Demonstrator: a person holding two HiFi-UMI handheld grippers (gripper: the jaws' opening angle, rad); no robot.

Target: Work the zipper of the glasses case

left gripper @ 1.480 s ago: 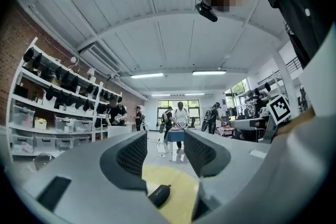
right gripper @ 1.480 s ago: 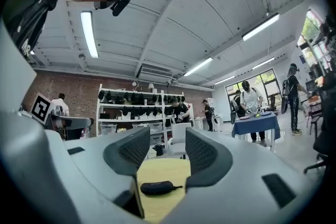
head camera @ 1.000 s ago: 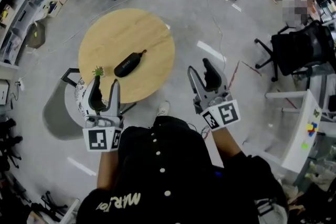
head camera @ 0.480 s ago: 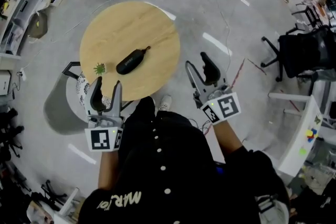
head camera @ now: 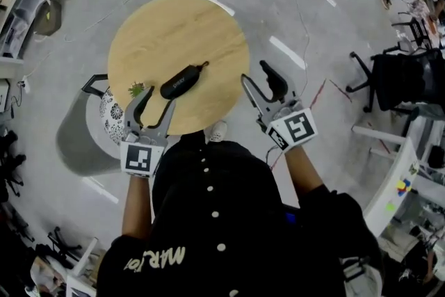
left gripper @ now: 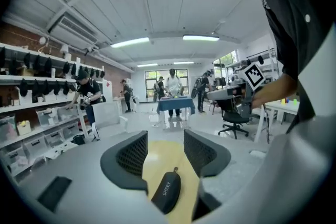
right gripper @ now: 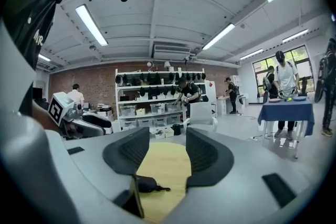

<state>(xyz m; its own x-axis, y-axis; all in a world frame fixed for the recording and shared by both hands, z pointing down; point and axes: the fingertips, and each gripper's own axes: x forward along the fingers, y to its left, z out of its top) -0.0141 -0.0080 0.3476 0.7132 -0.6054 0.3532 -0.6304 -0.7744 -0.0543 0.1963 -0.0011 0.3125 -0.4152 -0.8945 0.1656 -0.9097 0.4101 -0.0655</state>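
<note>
The glasses case is a black, long, rounded pouch with a soft matt skin. Along its side runs white lettering, seen in the left gripper view, which seems to read "SHERY", though the middle letters are not sure. A short dark pull tab sticks out from one narrow end. The zipper line itself is too fine to make out, so it cannot be told whether the case is zipped shut.

The case lies slantwise on the round pale-wood bench, a little nearer the person's edge than the middle. Its tab end points toward the far right edge.

The left gripper hangs over the near left edge of the bench with its jaws spread wide and nothing between them. The case's near end lies just beyond its tips and looks apart from them. A small green sprig sits on the bench just beside this gripper's outer finger.

The right gripper is held off the bench's right edge, above the grey floor. Its jaws are likewise apart and empty. In its own view the case lies low on the bench, side-on, with the tab pointing right.

Each gripper carries a cube with black-and-white square markers. The person's black shirt bears pale letters starting "MAR"; the rest is not legible.
</note>
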